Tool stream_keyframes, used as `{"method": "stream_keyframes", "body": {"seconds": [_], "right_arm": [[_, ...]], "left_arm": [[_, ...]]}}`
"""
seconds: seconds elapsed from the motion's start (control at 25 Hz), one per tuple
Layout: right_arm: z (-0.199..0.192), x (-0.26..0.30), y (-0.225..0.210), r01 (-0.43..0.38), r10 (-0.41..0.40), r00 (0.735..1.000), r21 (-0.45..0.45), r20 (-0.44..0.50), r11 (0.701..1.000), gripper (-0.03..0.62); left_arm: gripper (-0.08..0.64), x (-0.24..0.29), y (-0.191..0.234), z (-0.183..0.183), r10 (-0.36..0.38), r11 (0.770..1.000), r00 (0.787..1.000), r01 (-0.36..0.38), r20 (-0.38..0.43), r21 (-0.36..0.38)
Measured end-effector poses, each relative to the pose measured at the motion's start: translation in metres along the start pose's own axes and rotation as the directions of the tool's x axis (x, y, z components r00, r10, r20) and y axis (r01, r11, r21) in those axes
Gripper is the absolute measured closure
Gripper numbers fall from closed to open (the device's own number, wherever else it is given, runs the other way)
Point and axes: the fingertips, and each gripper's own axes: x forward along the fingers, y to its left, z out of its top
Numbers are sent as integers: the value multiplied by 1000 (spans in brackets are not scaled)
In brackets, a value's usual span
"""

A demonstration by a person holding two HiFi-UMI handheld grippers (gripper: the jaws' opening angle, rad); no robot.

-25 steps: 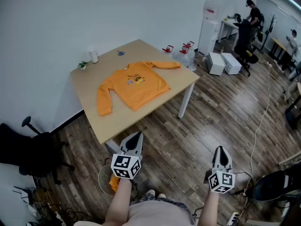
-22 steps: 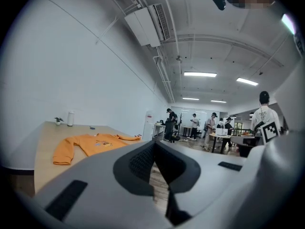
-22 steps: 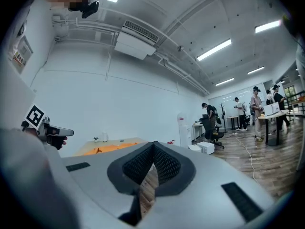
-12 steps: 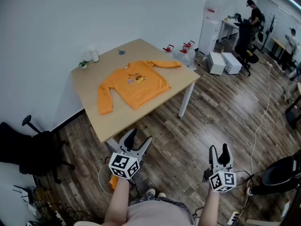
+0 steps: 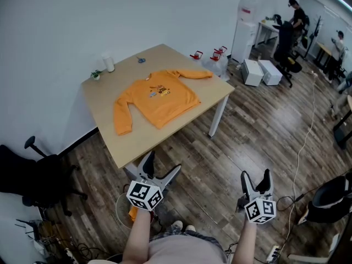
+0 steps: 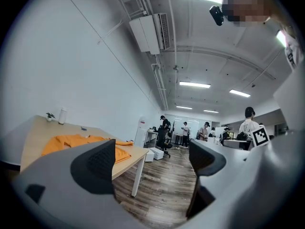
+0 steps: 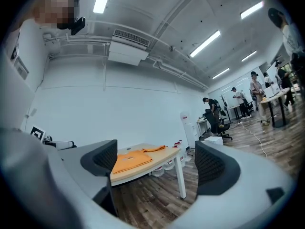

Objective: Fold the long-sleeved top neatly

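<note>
Orange and matt, the long-sleeved top lies flat, front up, on the pale wooden table. One sleeve is bent down its left side and the other reaches toward the far right corner. A small print sits on the chest.

At the table's back edge stands a white cylinder; I cannot see into it. Beside it is a tiny potted plant with green sprigs. On the floor by the far corner sit clear jugs with red handles, and past them two white boxes, lids closed.

My left gripper and my right gripper hang over the dark plank floor, well apart from the table. Their jaws have just been opening and now stand wide, with nothing between them. Each gripper view shows two rounded black pads with a fine grid texture on smooth grey fingers, and the top far off on the table beyond.
</note>
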Motion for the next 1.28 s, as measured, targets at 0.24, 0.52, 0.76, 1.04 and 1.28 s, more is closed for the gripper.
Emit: {"method": "stream_keyframes", "body": {"seconds": [0.24, 0.52, 0.76, 1.04, 1.28], "right_arm": [[-4, 22, 15, -7, 7, 1000, 1, 0, 1000, 101], [-11, 36, 20, -4, 4, 1000, -5, -1, 1000, 106], [-18, 58, 32, -34, 33, 999, -11, -29, 999, 112], [-24, 113, 25, -85, 85, 996, 4, -41, 996, 120], [-30, 199, -6, -134, 135, 990, 38, -32, 990, 124]], "left_arm": [[95, 6, 14, 0, -13, 1000, 1000, 13, -8, 3], [96, 12, 28, -2, -19, 1000, 1000, 19, -5, 0], [96, 18, 41, -12, -13, 1000, 999, 13, -30, -7], [97, 49, 66, -14, 36, 999, 999, -36, -35, 5], [97, 116, 98, -13, 100, 995, 995, -100, -23, 18]]}}
